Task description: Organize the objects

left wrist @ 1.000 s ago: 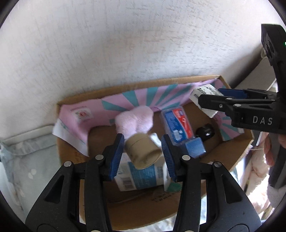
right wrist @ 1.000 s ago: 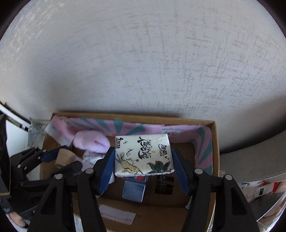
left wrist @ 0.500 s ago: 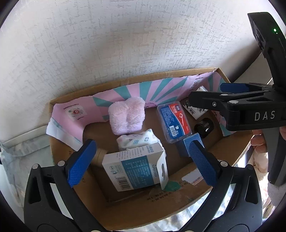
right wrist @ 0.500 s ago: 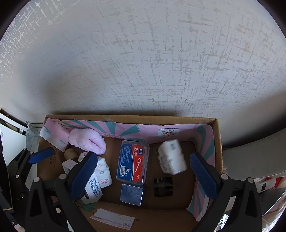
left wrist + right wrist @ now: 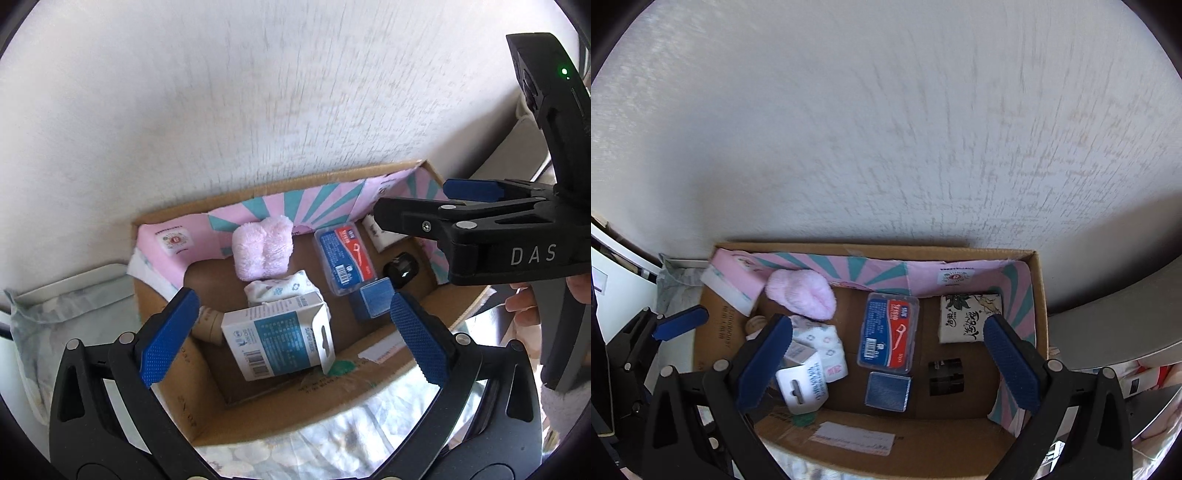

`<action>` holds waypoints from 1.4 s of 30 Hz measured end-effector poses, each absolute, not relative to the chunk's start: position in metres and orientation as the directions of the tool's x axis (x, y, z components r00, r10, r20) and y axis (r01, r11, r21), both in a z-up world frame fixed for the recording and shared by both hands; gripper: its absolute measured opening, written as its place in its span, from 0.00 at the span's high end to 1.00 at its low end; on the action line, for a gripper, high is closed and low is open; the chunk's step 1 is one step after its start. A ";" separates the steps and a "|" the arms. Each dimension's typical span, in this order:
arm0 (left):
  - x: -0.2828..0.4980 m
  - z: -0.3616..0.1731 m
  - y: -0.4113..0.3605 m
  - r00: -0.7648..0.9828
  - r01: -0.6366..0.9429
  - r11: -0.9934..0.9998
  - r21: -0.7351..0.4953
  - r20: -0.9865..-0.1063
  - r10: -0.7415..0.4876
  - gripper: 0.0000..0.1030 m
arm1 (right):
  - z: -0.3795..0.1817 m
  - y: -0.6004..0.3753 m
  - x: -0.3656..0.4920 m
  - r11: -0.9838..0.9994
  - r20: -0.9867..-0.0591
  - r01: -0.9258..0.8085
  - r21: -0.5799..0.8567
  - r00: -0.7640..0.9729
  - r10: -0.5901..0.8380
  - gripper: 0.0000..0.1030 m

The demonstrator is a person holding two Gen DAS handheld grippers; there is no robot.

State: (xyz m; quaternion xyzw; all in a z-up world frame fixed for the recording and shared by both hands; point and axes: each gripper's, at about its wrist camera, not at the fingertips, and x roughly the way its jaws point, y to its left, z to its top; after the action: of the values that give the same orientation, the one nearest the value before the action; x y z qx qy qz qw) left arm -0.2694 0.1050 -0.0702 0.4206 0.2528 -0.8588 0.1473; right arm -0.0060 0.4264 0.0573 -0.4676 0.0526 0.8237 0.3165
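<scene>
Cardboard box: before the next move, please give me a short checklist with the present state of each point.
1. Left gripper open and empty: ok.
2. Right gripper open and empty: ok.
3. Tissue pack lies inside the box, by its right wall: ok.
4. Beige tube inside the box, partly hidden behind the white-blue carton: ok.
5. Both grippers above the box rim: ok.
6. More objects waiting outside the box: cannot tell.

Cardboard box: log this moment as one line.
left gripper open | right gripper open | tissue pack, tube in cardboard box
</scene>
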 end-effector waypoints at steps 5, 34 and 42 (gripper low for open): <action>-0.236 -0.041 0.103 -0.643 0.491 -0.808 -0.327 -0.761 -0.082 0.00 | 0.087 0.394 -0.003 -0.810 -0.771 -0.549 -0.208 -0.418 0.481 0.00; -0.027 0.015 0.130 -0.718 0.640 -0.694 -0.330 -0.579 -0.387 0.00 | 0.092 0.212 0.073 -0.772 -0.554 -0.565 -0.292 -0.558 0.618 0.00; -0.022 0.017 0.132 -0.724 0.636 -0.698 -0.330 -0.569 -0.390 0.00 | 0.090 0.203 0.072 -0.763 -0.541 -0.570 -0.305 -0.555 0.632 0.00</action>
State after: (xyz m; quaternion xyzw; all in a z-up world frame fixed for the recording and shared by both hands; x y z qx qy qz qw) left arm -0.0221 0.1317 0.0175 0.2349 0.2612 -0.8909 0.2878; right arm 0.0720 0.2034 0.0896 -0.3256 -0.0470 0.8805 0.3413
